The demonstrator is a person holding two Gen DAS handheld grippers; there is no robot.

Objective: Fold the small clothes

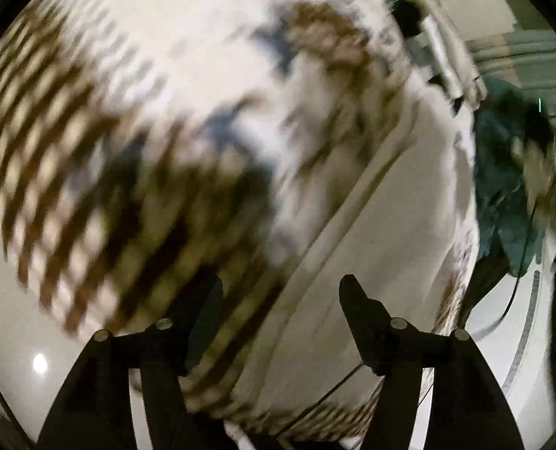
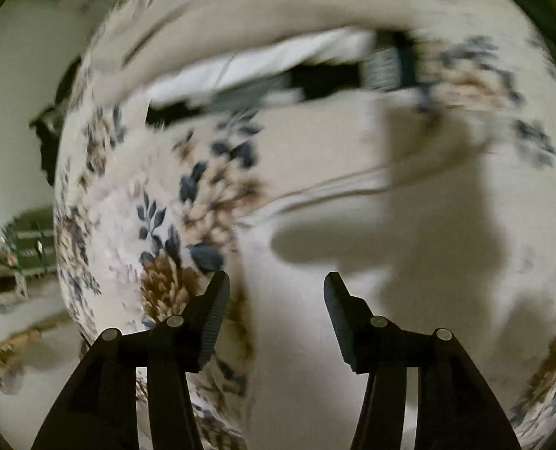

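Note:
A cream garment with a seam lies on a floral cloth, next to a brown checked fabric; the left wrist view is motion-blurred. My left gripper is open just above the garment's edge, holding nothing. In the right wrist view the same cream garment lies on the blue and brown floral cloth. My right gripper is open and empty above the garment. The other gripper shows blurred at the top, casting a shadow on the garment.
A teal cloth lies at the right of the left wrist view, with a thin black cable over it. A white surface shows around the cloth. Other patterned clothes lie at the left of the right wrist view.

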